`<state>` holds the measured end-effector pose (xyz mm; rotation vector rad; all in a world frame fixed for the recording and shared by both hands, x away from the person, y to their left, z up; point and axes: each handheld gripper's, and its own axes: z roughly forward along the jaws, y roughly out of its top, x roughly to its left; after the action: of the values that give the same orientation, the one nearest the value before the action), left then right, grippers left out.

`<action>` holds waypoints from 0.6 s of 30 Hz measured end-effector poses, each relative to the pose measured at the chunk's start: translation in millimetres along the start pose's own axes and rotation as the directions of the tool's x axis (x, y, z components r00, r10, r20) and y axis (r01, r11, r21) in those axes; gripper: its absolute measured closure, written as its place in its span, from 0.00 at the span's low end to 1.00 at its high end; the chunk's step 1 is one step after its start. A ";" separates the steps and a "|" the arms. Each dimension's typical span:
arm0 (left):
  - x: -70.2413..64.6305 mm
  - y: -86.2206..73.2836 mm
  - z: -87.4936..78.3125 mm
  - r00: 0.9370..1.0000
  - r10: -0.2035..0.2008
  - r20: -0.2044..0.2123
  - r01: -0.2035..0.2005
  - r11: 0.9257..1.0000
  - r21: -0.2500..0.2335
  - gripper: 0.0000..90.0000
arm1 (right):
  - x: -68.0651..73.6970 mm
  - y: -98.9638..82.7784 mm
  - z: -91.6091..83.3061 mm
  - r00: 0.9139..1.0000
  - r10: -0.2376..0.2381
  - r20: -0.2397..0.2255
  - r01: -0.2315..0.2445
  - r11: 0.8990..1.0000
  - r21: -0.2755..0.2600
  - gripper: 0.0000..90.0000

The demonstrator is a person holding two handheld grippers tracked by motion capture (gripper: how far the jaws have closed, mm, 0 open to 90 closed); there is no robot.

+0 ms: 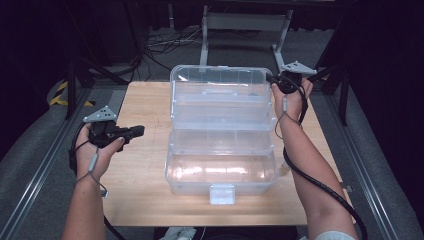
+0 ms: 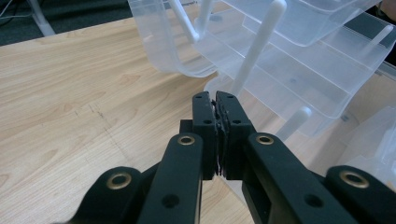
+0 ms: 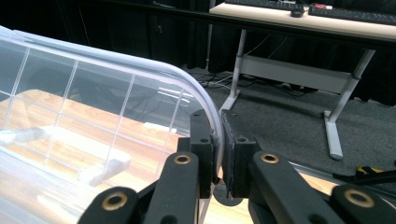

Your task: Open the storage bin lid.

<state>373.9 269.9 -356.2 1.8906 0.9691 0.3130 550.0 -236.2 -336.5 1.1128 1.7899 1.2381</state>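
Note:
A clear plastic toolbox (image 1: 220,172) stands open in the middle of the wooden table (image 1: 142,200), its tiered trays (image 1: 222,117) spread out and its lid (image 1: 220,76) raised at the back. My right gripper (image 1: 273,80) is at the lid's far right corner. In the right gripper view its jaws (image 3: 219,119) are shut on the lid's curved rim (image 3: 201,91). My left gripper (image 1: 140,131) hovers left of the box, pointing at it. In the left gripper view its pads (image 2: 215,100) meet with nothing between them, and the trays (image 2: 289,70) lie just ahead.
A white latch (image 1: 222,194) hangs at the box's front edge. Bare wood lies left of the box and along the front. Beyond the table are a grey floor with cables (image 1: 165,42) and a white desk frame (image 1: 245,22).

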 end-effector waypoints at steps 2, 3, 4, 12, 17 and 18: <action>0.2 -0.3 -0.2 1.000 -0.002 -0.001 0.002 1.000 0.001 0.97 | -0.6 -0.4 1.3 1.000 -0.001 -0.001 0.001 1.000 0.003 0.94; 0.9 -0.6 -0.2 1.000 -0.001 -0.002 0.001 1.000 0.002 0.97 | -1.2 -0.7 2.5 1.000 0.002 -0.005 -0.002 1.000 0.006 0.94; 1.1 -0.8 -0.1 1.000 -0.002 -0.001 0.002 1.000 0.002 0.97 | -1.9 -1.2 4.0 1.000 0.006 -0.007 -0.006 1.000 0.009 0.94; 2.8 -2.1 0.5 1.000 -0.008 -0.004 0.008 1.000 0.006 0.97 | -5.9 -3.8 11.1 1.000 0.012 -0.023 -0.012 1.000 0.024 0.93; 3.3 -2.7 0.9 1.000 -0.012 -0.004 0.012 1.000 0.010 0.97 | -6.9 -4.8 14.2 0.999 0.016 -0.029 -0.015 0.999 0.031 0.93; 3.4 -2.8 1.1 1.000 -0.012 -0.004 0.012 1.000 0.009 0.97 | -7.3 -5.1 15.1 0.999 0.017 -0.031 -0.016 0.999 0.033 0.93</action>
<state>375.4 272.4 -359.7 1.8924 0.9859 0.3051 564.8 -238.3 -345.5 1.1345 1.8333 1.2466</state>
